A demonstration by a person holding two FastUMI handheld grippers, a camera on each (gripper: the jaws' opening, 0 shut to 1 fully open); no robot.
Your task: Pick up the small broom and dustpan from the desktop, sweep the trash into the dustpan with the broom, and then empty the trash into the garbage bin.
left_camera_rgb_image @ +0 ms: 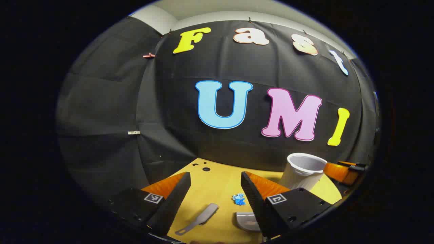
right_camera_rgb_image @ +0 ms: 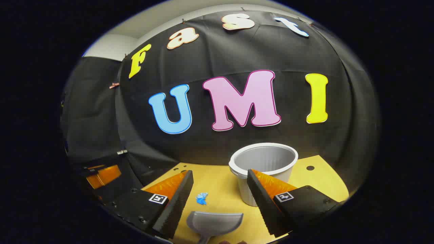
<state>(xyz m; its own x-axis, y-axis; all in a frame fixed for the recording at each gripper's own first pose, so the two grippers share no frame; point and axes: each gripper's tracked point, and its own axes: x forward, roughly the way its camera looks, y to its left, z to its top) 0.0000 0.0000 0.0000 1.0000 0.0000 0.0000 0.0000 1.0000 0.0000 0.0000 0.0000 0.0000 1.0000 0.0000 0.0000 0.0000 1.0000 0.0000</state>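
Note:
On the yellow desktop (left_camera_rgb_image: pixel 220 183) lies a small grey broom (left_camera_rgb_image: pixel 198 219), its handle toward me. Right of it rests the grey dustpan (left_camera_rgb_image: pixel 244 221), partly hidden by my right finger; in the right gripper view the dustpan (right_camera_rgb_image: pixel 214 222) lies mouth away from me. A crumpled blue scrap of trash (left_camera_rgb_image: pixel 239 199) sits beyond both, the same scrap (right_camera_rgb_image: pixel 201 198) showing in the right gripper view. The white ribbed garbage bin (right_camera_rgb_image: pixel 262 169) stands upright at the back right. My left gripper (left_camera_rgb_image: pixel 215 195) hovers open above the broom. My right gripper (right_camera_rgb_image: pixel 220 193) hangs open over the dustpan.
The other gripper's orange and black body (left_camera_rgb_image: pixel 342 171) shows past the bin (left_camera_rgb_image: pixel 301 171) at the right edge, and the left one (right_camera_rgb_image: pixel 101 174) shows at the left of the right gripper view. Small holes (left_camera_rgb_image: pixel 205 168) mark the desktop's far side. Black cloth walls close the back.

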